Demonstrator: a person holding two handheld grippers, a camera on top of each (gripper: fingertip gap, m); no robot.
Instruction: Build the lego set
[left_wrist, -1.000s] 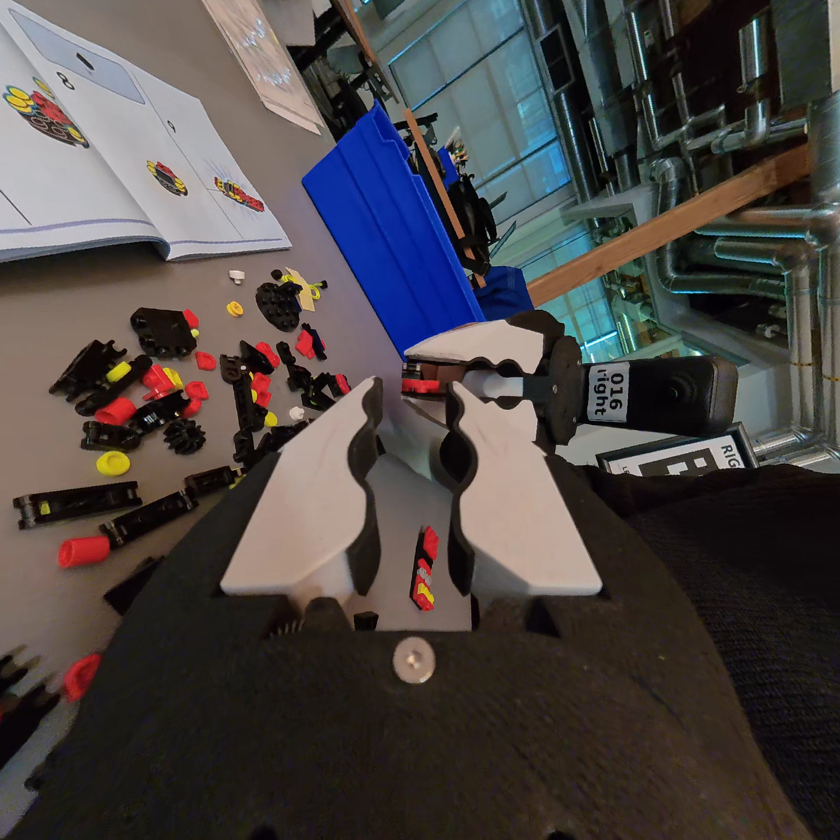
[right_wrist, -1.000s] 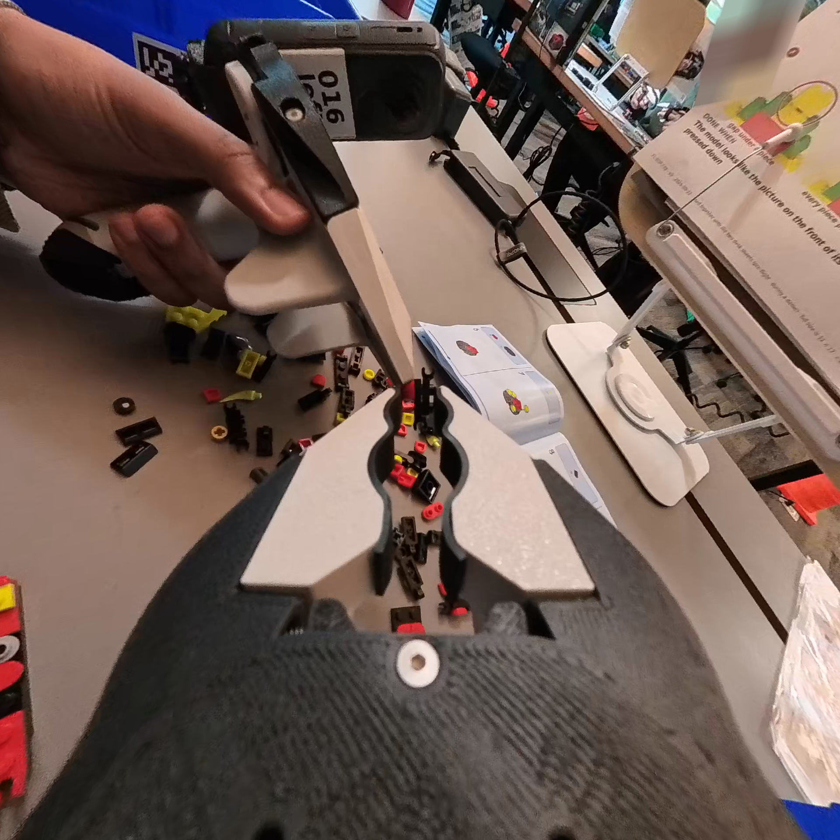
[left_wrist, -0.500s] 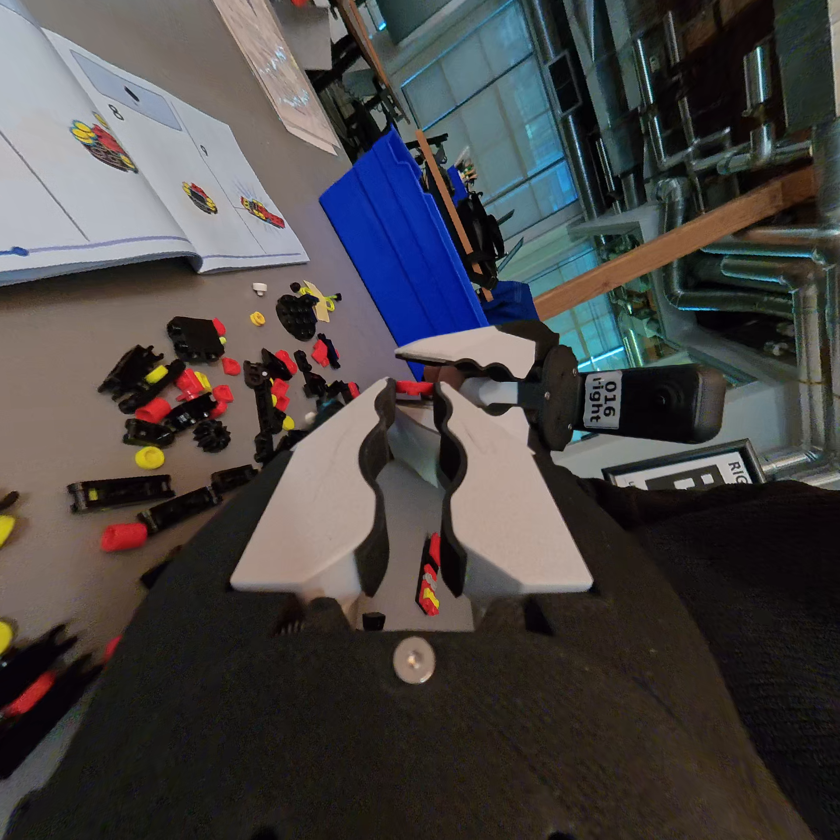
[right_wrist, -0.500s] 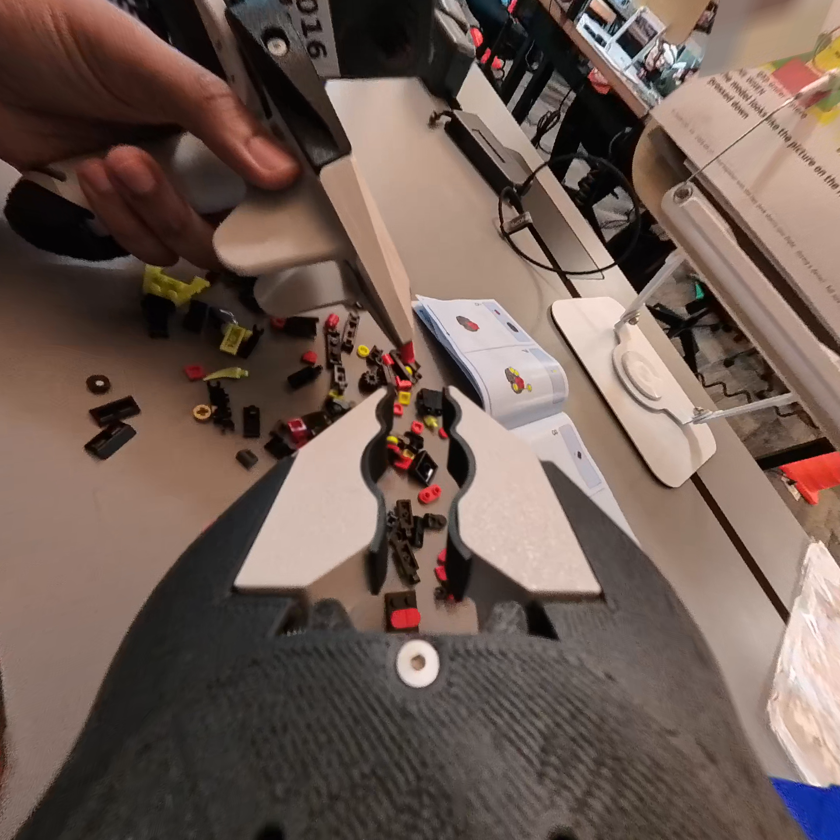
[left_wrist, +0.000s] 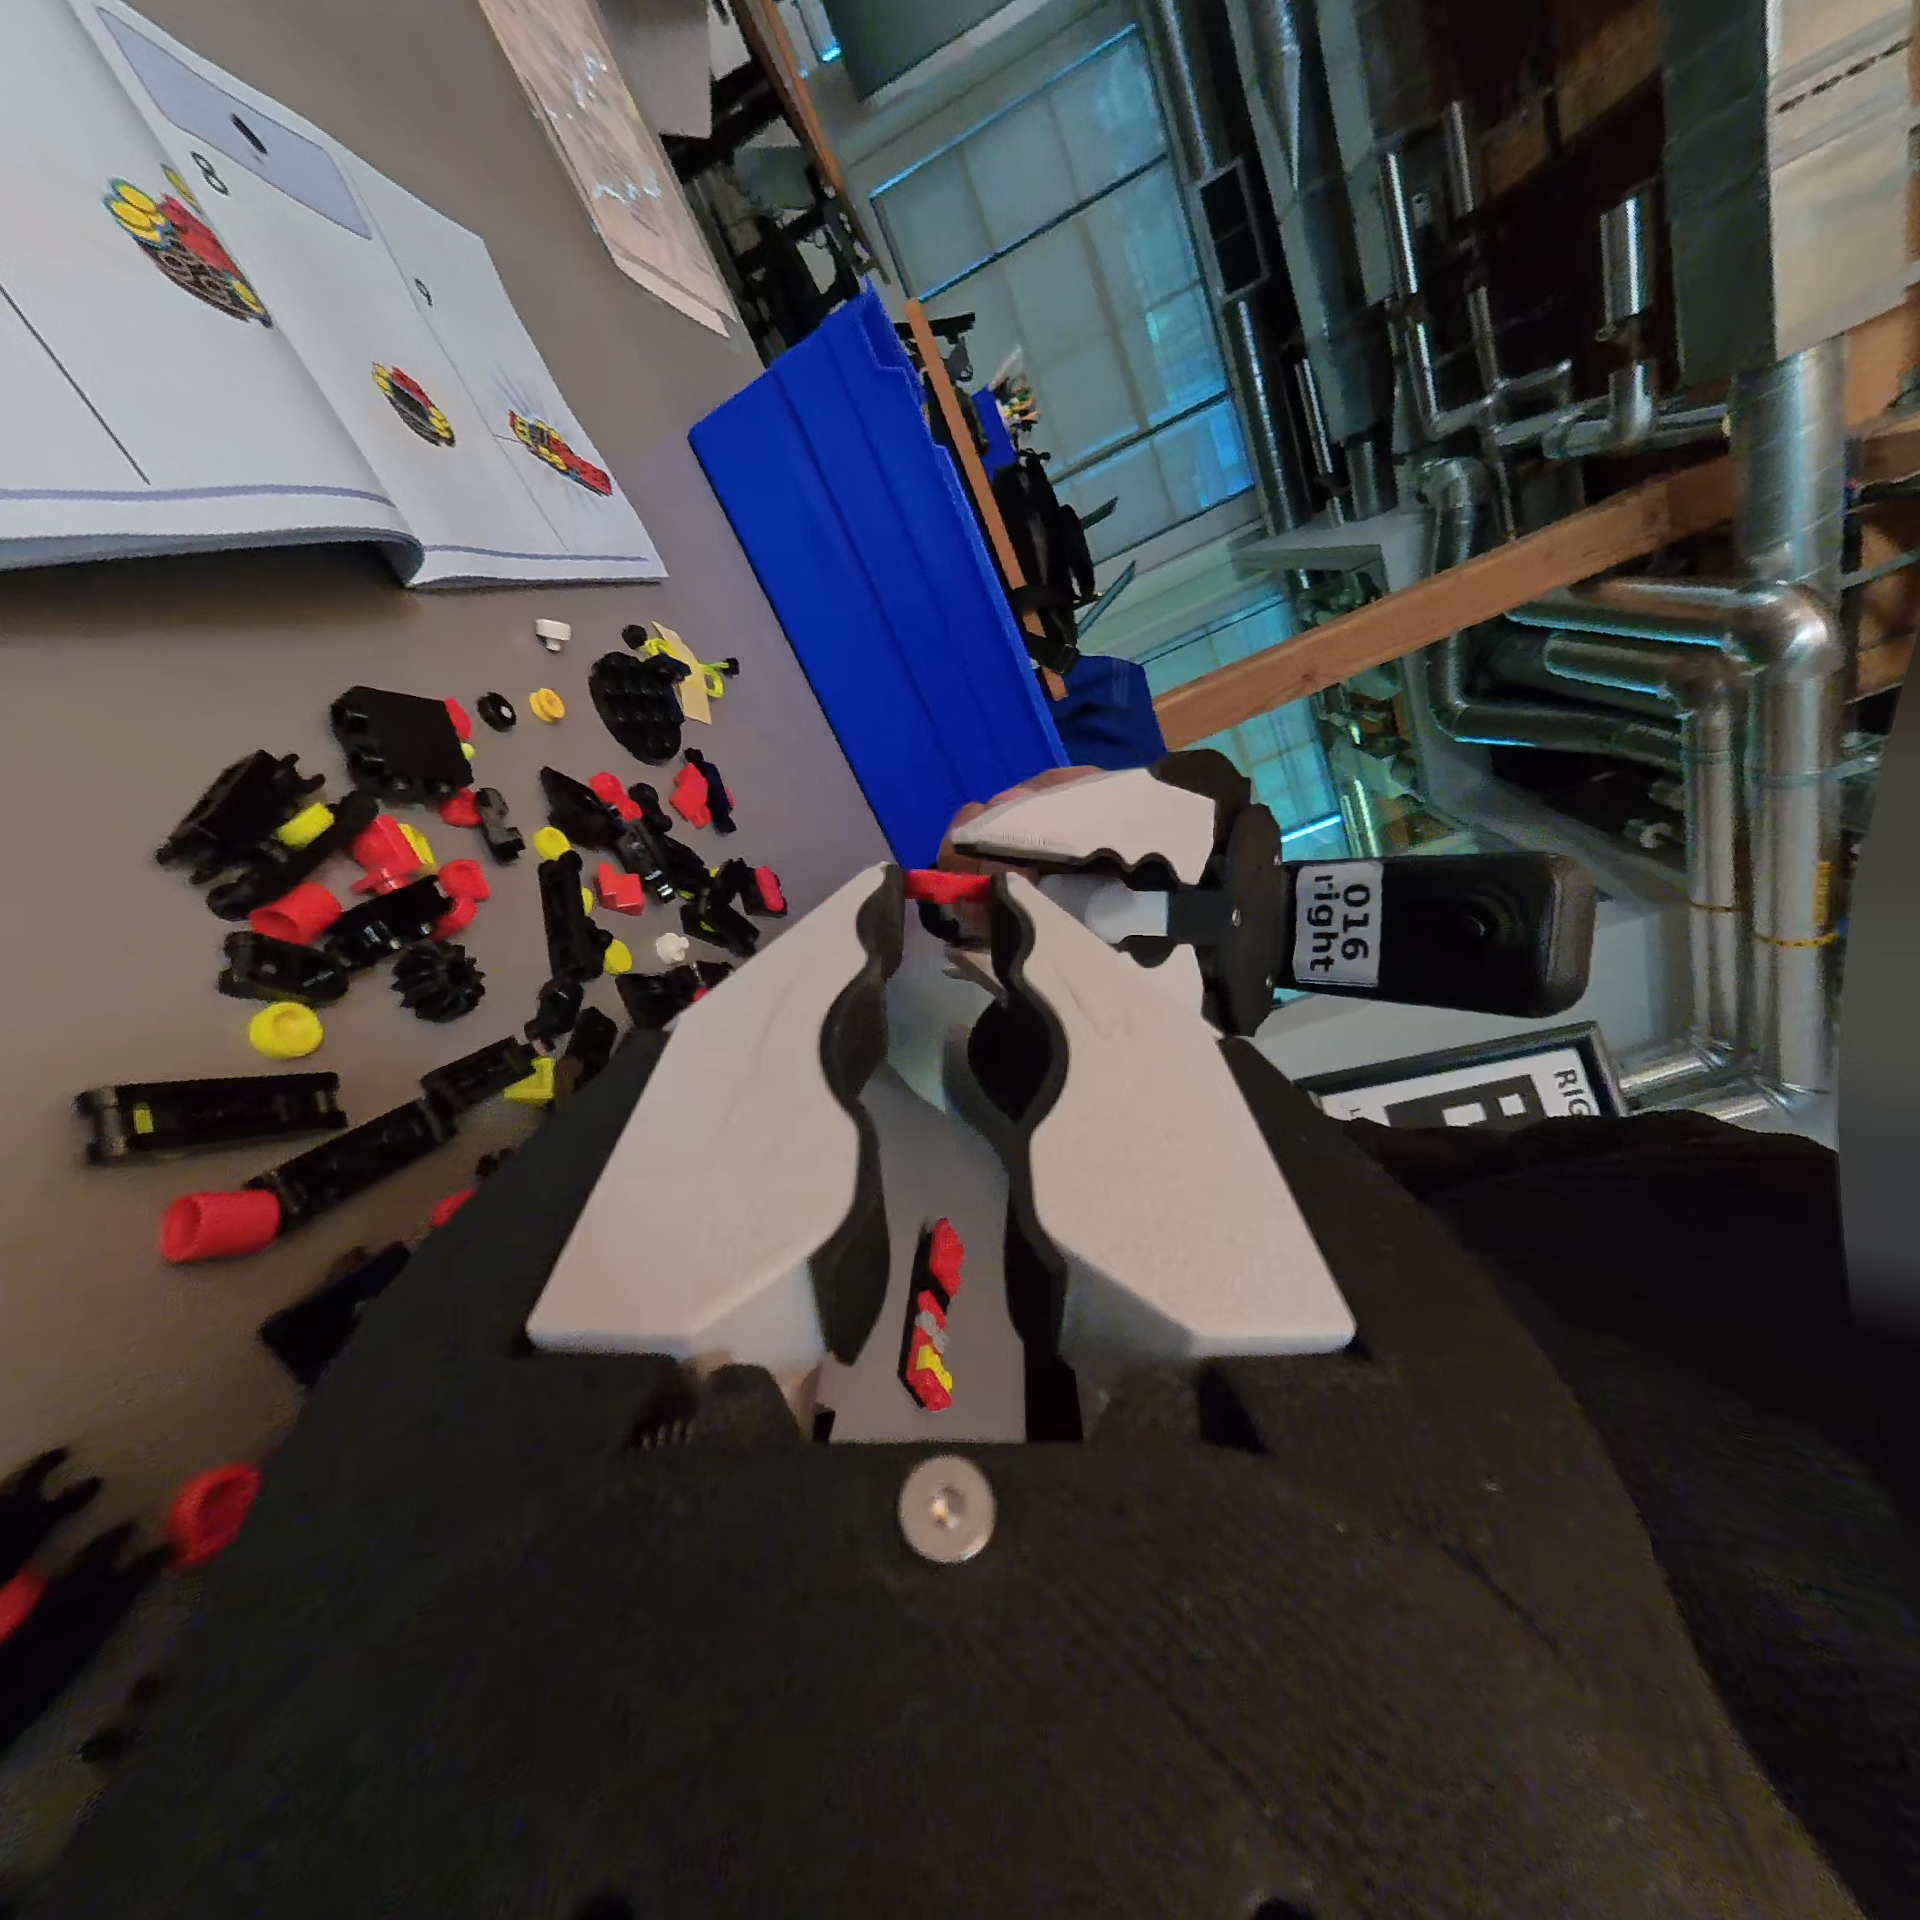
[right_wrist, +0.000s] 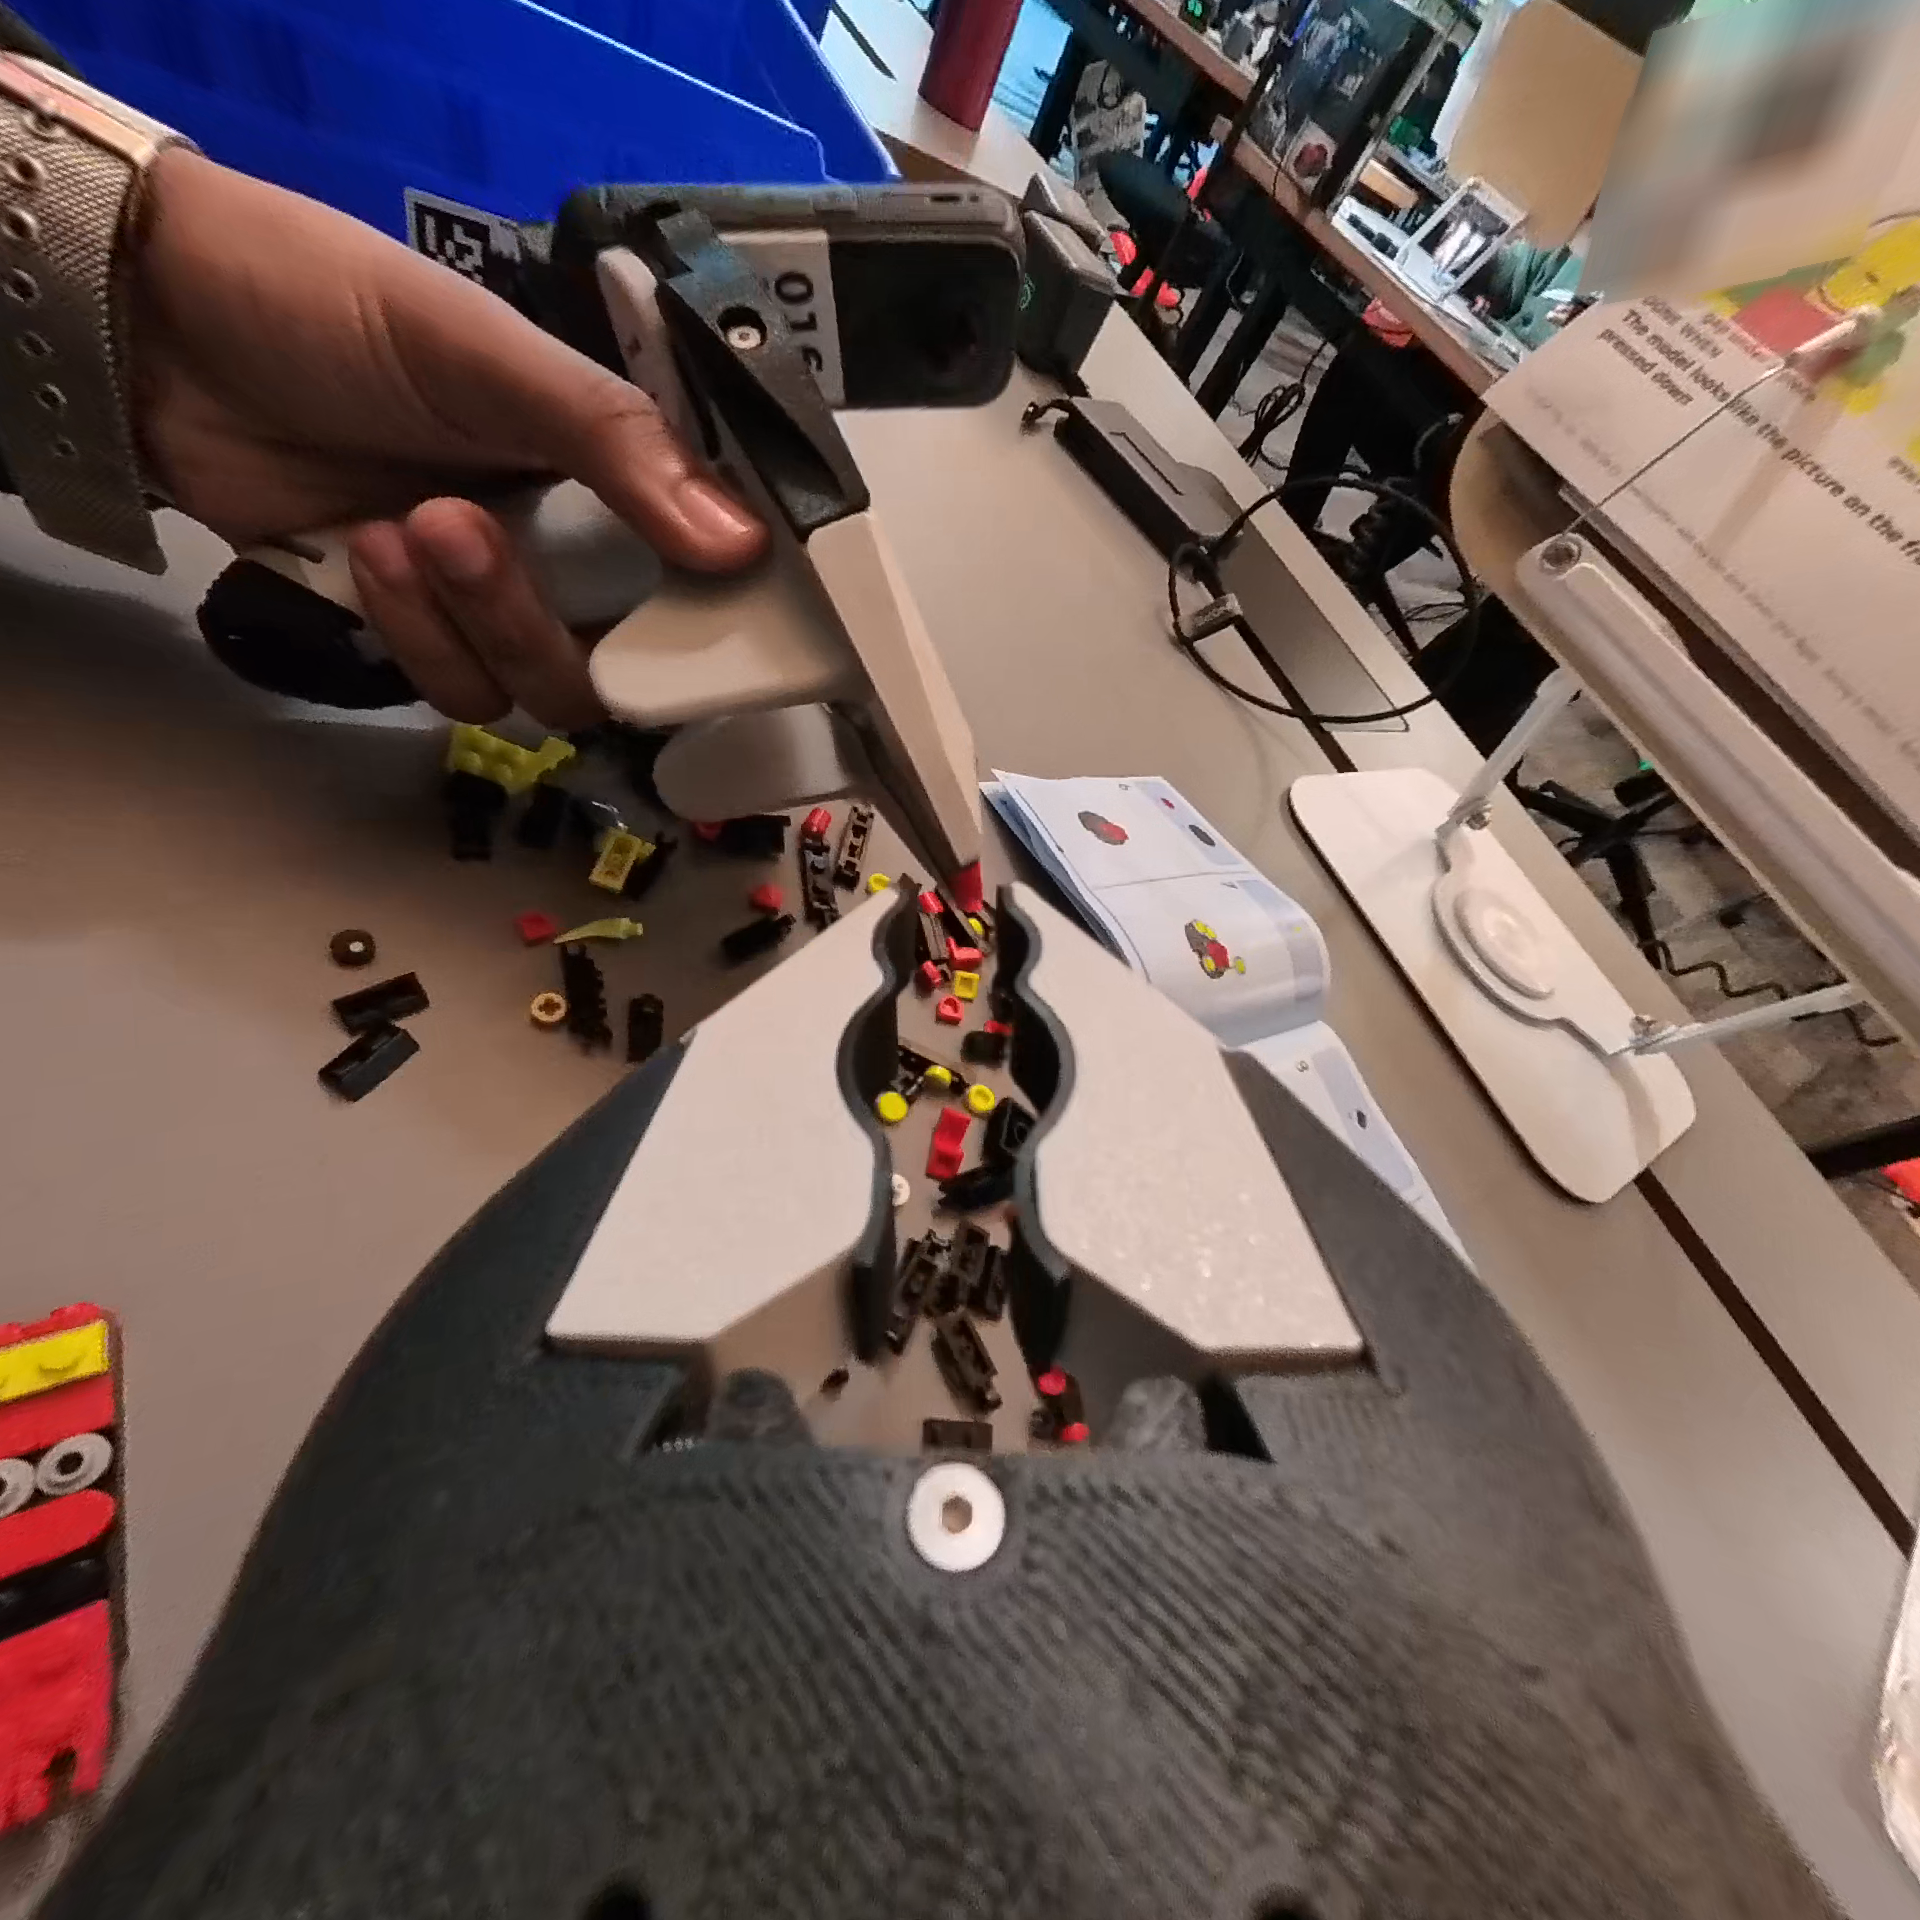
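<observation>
Grey table (right_wrist: 187, 1143) strewn with loose pieces (left_wrist: 395, 914) | left gripper (left_wrist: 943, 885) clamped a red piece (left_wrist: 940, 886) at 12 o'clock | right gripper (right_wrist: 951, 904) slightly parted, holding nothing

Each camera sat just behind its own tool, close above the table (right_wrist: 187, 1039). The left wrist view was rolled sideways, facing the blue bin (left_wrist: 873, 582); the right wrist view faced the far table edge. Both shared the scattered lego pieces (left_wrist: 416, 914) and instruction booklet (right_wrist: 1174, 904).

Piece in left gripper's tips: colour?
Red piece, clearest in the left wrist view; left gripper is shut on it.
</observation>
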